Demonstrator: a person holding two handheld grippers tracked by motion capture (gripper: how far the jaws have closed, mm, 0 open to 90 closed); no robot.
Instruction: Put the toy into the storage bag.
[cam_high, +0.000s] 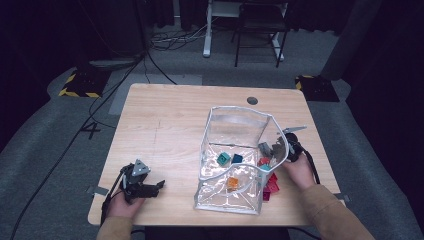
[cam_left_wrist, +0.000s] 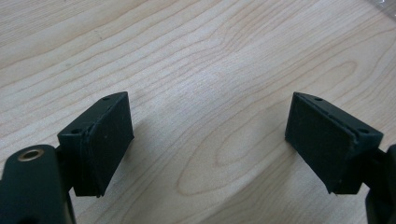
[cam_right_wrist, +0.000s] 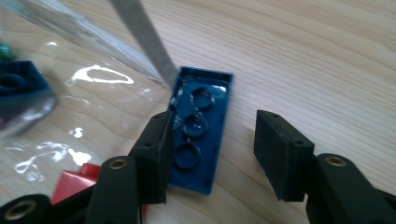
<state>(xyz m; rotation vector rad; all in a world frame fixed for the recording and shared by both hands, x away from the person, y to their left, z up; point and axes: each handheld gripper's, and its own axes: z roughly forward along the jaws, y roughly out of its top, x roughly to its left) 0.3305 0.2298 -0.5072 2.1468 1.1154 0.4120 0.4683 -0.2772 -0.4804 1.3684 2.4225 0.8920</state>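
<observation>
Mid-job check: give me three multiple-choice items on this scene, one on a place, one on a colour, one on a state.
1. Where does the left gripper sit?
A. inside the clear bag
B. over bare table, left of the clear bag
C. on the red bricks

2. What colour is the flat brick lying underside up between the right gripper jaws?
A. yellow
B. white
C. dark blue

3. How do the right gripper's jaws stand?
A. apart, nothing clamped
B. shut on the orange brick
C. shut on the bag's rim

B: its view shows wood grain of the table, the clear bag off right.
C: blue, its round tubes showing.
A: a gap shows beside the brick.
</observation>
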